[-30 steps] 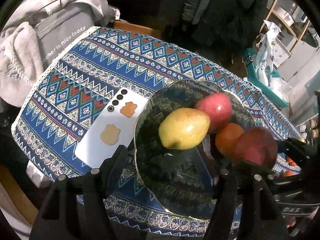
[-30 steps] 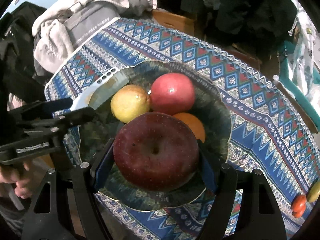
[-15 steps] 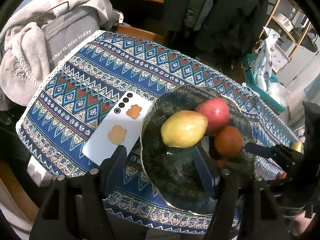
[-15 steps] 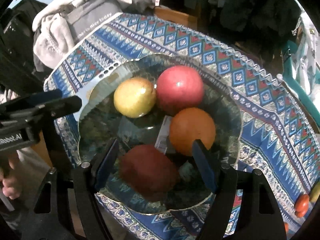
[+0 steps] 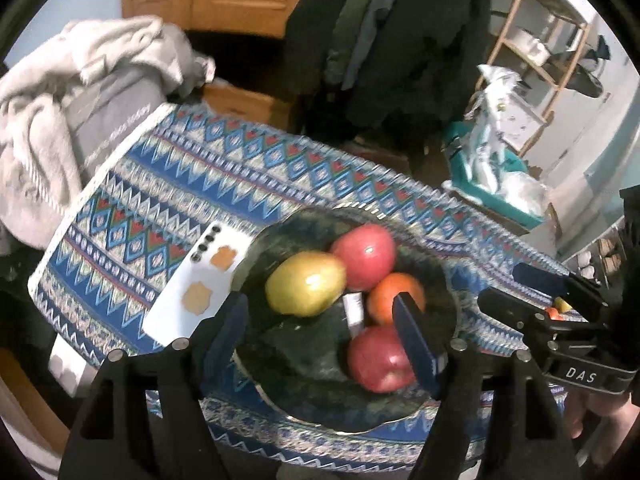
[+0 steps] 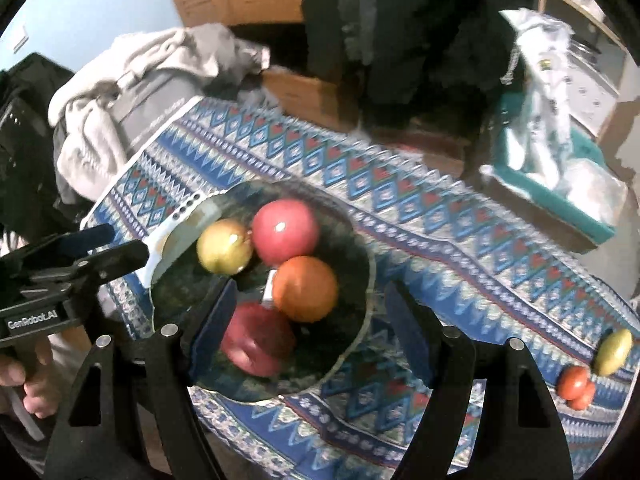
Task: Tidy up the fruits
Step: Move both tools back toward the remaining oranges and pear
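A dark glass bowl [image 5: 400, 408] [image 6: 348, 240] on the patterned tablecloth holds a yellow-green pear [image 5: 305, 289] [image 6: 224, 251], a pink-red apple [image 5: 364, 257] [image 6: 285, 232], an orange [image 5: 394, 298] [image 6: 306, 289] and a dark red apple [image 5: 378, 364] [image 6: 256, 340]. My left gripper [image 5: 324, 328] is open and empty above the bowl's near side. My right gripper [image 6: 308, 328] is open and empty above the bowl's near right rim; it also shows in the left wrist view [image 5: 532, 292]. A yellow fruit [image 6: 613, 352] and small red tomatoes [image 6: 576, 387] lie on the cloth at the far right.
A white phone [image 5: 196, 288] lies face down left of the bowl, partly under its rim. Grey clothes [image 5: 60, 120] are heaped beyond the table's left end. A teal tray with a plastic bag [image 6: 552, 168] stands beyond the right side. The table's front edge is close below the bowl.
My right gripper opened and let the dark red apple go into the bowl, then drew back and up. My left gripper also drew back a little.
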A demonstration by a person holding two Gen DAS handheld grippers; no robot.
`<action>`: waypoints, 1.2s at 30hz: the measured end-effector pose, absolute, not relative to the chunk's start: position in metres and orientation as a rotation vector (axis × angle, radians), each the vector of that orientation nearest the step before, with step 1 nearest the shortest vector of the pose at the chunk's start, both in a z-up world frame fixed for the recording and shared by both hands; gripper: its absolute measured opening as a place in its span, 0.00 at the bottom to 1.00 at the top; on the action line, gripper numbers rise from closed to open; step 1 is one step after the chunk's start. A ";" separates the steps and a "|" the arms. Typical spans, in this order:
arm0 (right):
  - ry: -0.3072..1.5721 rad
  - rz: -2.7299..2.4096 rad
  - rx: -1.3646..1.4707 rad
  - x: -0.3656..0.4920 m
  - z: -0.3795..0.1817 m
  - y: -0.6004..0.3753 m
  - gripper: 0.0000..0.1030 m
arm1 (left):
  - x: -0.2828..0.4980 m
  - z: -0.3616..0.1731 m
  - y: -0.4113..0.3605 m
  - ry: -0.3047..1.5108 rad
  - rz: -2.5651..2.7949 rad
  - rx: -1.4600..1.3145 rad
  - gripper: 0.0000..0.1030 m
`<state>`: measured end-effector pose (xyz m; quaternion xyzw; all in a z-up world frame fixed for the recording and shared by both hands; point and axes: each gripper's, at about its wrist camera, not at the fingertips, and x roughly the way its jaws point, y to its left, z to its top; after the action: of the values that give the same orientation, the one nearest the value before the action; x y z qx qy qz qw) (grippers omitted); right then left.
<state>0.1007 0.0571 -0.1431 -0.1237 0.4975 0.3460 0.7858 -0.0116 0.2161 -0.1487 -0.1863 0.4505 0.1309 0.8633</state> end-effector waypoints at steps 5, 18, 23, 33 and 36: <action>1.034 0.682 -0.236 0.105 -0.125 0.029 0.75 | -0.003 -0.127 0.192 0.899 0.216 -0.360 0.77; 0.912 0.543 -0.153 0.106 -0.077 -0.057 0.77 | 0.014 -0.084 0.120 0.824 0.090 -0.262 0.80; 0.865 0.483 -0.114 0.106 -0.058 -0.095 0.80 | 0.014 -0.066 0.098 0.780 0.062 -0.226 0.84; 0.813 0.394 -0.067 0.104 -0.038 -0.156 0.83 | 0.022 -0.051 0.055 0.750 0.018 -0.170 0.87; 0.804 0.361 -0.068 0.104 -0.037 -0.172 0.84 | 0.029 -0.053 0.042 0.764 0.000 -0.155 0.87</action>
<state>0.1035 -0.1716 -0.0368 -0.0327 0.3890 0.1748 0.9039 0.0286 0.0416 -0.0534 -0.0757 0.3722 -0.0001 0.9250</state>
